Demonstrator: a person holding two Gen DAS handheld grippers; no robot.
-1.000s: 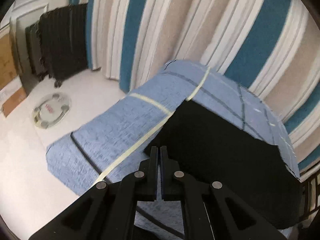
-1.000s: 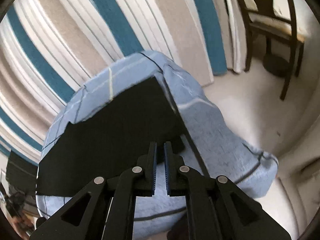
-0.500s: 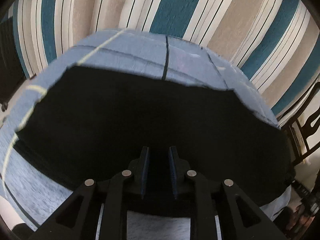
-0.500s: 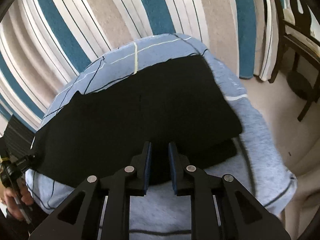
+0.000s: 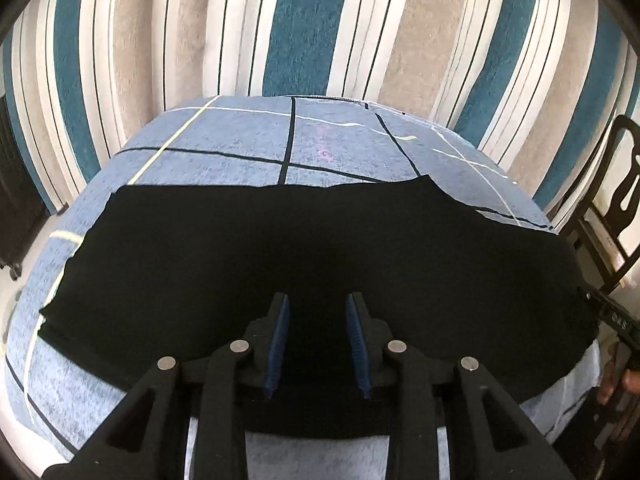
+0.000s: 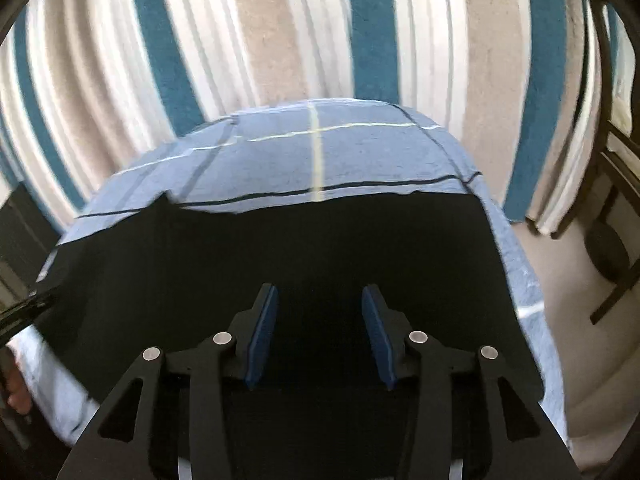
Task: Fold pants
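Hovering over the near edge of the pants (image 5: 320, 248), the left hand-held gripper (image 5: 318, 340) and the right hand-held gripper (image 6: 318, 334) both stand released, holding nothing. Beyond them, the pants lie flat on the blue-covered bench (image 5: 240, 140), long axis crosswise, equally near both.

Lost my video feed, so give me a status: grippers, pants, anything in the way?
Left gripper open, right gripper open, both empty. Black pants flat on the blue cloth. Nothing in the way.

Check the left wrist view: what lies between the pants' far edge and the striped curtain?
Only bare blue checked cloth, between the black pants and curtain.
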